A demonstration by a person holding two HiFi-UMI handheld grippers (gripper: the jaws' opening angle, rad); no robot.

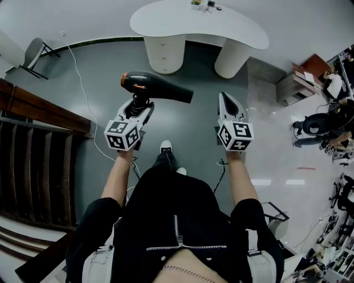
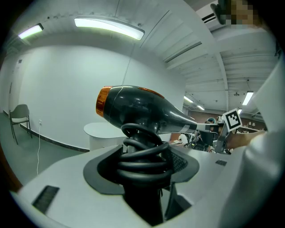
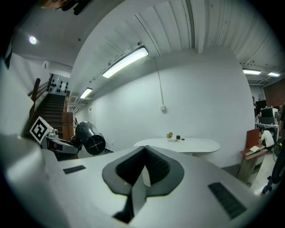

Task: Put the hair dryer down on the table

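Observation:
A black hair dryer [image 1: 149, 85] with an orange rear end is held up over the floor, its nozzle pointing right. My left gripper [image 1: 141, 105] is shut on its handle, round which the black cord is coiled [image 2: 142, 156]. In the left gripper view the hair dryer's body [image 2: 133, 107] rises just above the jaws. My right gripper [image 1: 228, 102] is level with the left one, shut and holding nothing [image 3: 143, 167]; from it the hair dryer's nozzle [image 3: 89, 139] shows at the left. The white curved table [image 1: 243, 30] stands ahead, some way off.
Small items [image 1: 204, 5] sit on the table's far side. A grey chair [image 1: 30, 52] stands at the far left, wooden stairs [image 1: 33, 143] run along the left. A white cable [image 1: 83, 94] lies on the floor. A cabinet [image 1: 296, 83] and a seated person [image 1: 321, 124] are at the right.

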